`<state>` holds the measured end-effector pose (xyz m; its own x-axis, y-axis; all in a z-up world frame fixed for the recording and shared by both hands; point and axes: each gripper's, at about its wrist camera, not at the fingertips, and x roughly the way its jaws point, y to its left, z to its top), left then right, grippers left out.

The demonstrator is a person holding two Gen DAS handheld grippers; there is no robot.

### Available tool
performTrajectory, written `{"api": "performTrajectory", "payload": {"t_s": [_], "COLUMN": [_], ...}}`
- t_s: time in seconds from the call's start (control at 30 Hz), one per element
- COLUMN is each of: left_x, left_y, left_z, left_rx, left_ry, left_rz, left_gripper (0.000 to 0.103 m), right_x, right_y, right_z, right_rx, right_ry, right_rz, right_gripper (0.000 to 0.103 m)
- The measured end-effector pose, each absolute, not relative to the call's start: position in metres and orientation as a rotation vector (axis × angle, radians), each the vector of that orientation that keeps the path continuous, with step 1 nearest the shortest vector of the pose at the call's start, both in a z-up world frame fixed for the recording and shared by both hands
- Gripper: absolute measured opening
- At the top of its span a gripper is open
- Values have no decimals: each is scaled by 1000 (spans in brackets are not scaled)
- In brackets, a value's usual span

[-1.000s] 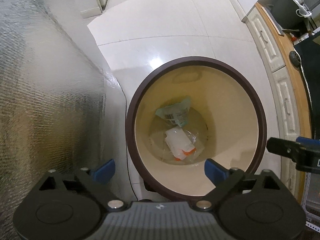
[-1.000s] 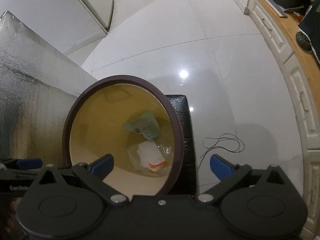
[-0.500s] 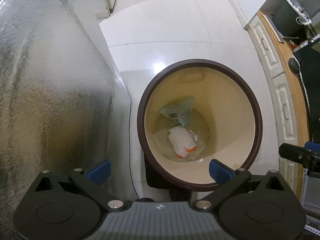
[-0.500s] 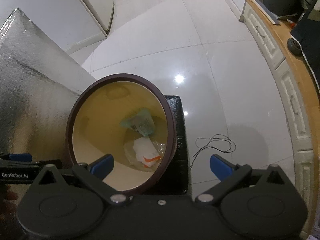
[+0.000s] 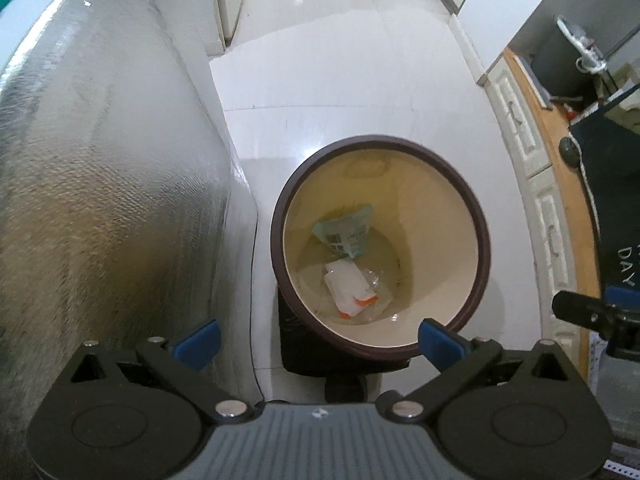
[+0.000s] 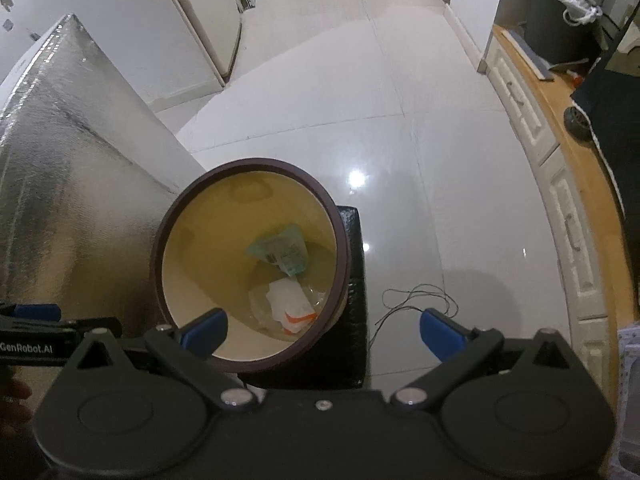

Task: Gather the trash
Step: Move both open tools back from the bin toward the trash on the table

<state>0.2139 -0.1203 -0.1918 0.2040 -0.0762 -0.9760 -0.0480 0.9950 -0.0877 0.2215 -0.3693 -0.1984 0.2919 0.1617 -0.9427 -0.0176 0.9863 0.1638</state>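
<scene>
Brown-rimmed, the round cream bin (image 5: 440,216) stands on glossy white floor tiles (image 5: 340,92) beside a quilted silver panel (image 5: 100,180). A teal wrapper (image 5: 346,232) and white packet (image 5: 348,286) (orange-tipped) lie at its bottom, below both empty grippers: left gripper (image 5: 318,338) and right gripper (image 6: 322,330), jaws apart.

Readable text is sparse. In my right wrist view, lower left edge of the frame, my left gripper (image 6: 56,334) has "GenRobot.AI" in white on its black side. In my left wrist view, right edge mid-height, a dark cloth (image 5: 612,184) shows white letters "DAY", cut off by the frame. The teal wrapper (image 5: 346,229) in the bin (image 5: 280,216), frame centre, carries a barcode and a printed label, too small to read. The white and orange packet (image 5: 348,292) below it: print illegible.
</scene>
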Motion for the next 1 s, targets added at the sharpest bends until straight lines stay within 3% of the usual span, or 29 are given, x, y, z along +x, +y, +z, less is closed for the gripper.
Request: {"api": "performTrajectory", "payload": {"t_s": [0.4,1.0], "left_x": [183,134], "left_y": [-122,-100], "left_z": [-142,-26], "left_rx": [-150,-160], "left_ry": [1273,1000], "left_rz": [2,44], "left_gripper": [103,103], "right_x": [199,177], "right_y": [-379,-362], "right_z": [-153,-60], "right_rx": [88,53], "right_ry": [1208,1027], "right_rz": [142,283], "right_gripper": [103,103]}}
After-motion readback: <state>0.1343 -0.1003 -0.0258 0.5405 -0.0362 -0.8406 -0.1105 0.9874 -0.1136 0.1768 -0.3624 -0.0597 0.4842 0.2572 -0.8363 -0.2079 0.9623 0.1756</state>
